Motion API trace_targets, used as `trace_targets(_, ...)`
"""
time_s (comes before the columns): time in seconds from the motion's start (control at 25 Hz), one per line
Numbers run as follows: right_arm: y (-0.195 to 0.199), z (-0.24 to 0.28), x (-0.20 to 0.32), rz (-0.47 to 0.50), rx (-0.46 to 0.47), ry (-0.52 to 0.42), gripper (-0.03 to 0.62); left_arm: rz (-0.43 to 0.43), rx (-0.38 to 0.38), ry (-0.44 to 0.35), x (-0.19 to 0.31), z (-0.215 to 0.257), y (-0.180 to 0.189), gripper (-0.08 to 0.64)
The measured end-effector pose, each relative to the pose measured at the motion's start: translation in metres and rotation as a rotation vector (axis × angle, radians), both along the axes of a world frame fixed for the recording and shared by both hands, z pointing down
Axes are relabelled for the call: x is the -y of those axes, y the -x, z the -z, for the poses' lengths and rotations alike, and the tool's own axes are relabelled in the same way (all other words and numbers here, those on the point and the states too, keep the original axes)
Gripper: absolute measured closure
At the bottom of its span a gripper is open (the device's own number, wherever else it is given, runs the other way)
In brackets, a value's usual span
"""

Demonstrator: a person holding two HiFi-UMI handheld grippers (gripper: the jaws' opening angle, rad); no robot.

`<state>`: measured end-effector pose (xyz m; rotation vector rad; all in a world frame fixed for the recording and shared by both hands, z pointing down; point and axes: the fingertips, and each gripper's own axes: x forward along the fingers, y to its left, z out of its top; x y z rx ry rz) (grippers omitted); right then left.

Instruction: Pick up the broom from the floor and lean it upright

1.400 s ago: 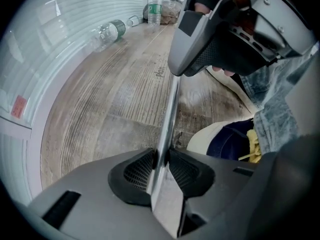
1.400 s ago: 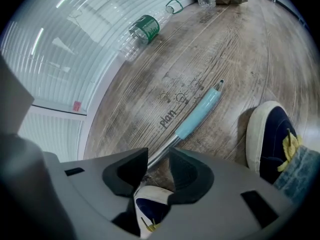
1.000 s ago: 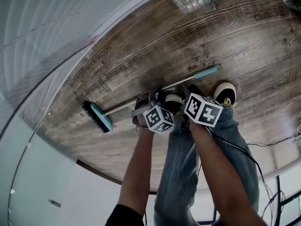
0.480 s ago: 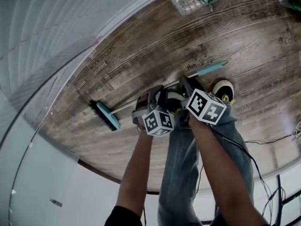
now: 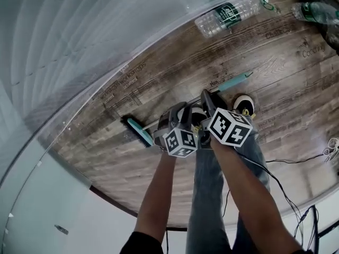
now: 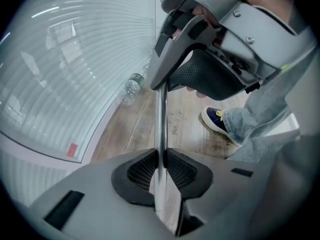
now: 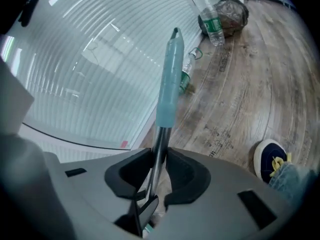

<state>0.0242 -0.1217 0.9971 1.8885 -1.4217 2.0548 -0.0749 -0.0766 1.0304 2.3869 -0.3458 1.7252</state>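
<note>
Wood floor: brown planks with printed words make up the floor (image 5: 296, 89); its far edge runs along a white slatted wall (image 5: 63, 36).
Broom: we hold the broom (image 5: 233, 82) slanted, by its silver shaft (image 6: 161, 124). The teal brush head (image 5: 139, 132) is low, near the floor's far edge. The teal grip (image 7: 170, 79) is on the side of our shoe (image 5: 243, 105). We cannot tell whether the brush head touches the planks.
Left gripper: the left gripper (image 5: 177, 114) grips the shaft on the brush side, with both pads pressed onto the metal.
Right gripper: the right gripper (image 5: 209, 102) sits just beside the left one, on the grip side. Its jaws have just been closing, and the shaft stands pinched between them just below the teal grip.
Bottles: one clear plastic bottle (image 5: 228, 15) lies by the floor's far edge, and a second bottle (image 5: 318, 9) lies toward the far right corner.
Cable: a thin black cable (image 5: 296, 160) trails over the planks on our right.
Change: a second ago the brush head showed well out to the left of the left gripper; in the head view it has now drawn in close to it. The first bottle, then cut off by the top edge, is now in full view, and the second has come into sight.
</note>
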Motion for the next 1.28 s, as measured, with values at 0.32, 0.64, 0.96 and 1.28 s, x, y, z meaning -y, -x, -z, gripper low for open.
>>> trace_targets(0.32,0.031,0.139,0.068,0.235,-0.047,-0.236,0.497,0.179,-0.037,-0.082,0.053,0.113,0.014,0.476)
trace_targets(0.64,0.077,0.261,0.088,0.491,-0.107,-0.399,0.499,0.331,-0.069,-0.141,0.07,0.213,0.04,0.474)
trace_targets(0.96,0.135,0.365,0.12,0.784,-0.19,-0.593,0.499,0.533,-0.144,-0.22,0.102,0.301,0.073,0.474)
trace_targets(1.28,0.17,0.456,0.153,1.086,-0.346,-0.761,0.499,0.758,-0.302,-0.266,0.147,0.374,0.074,0.474)
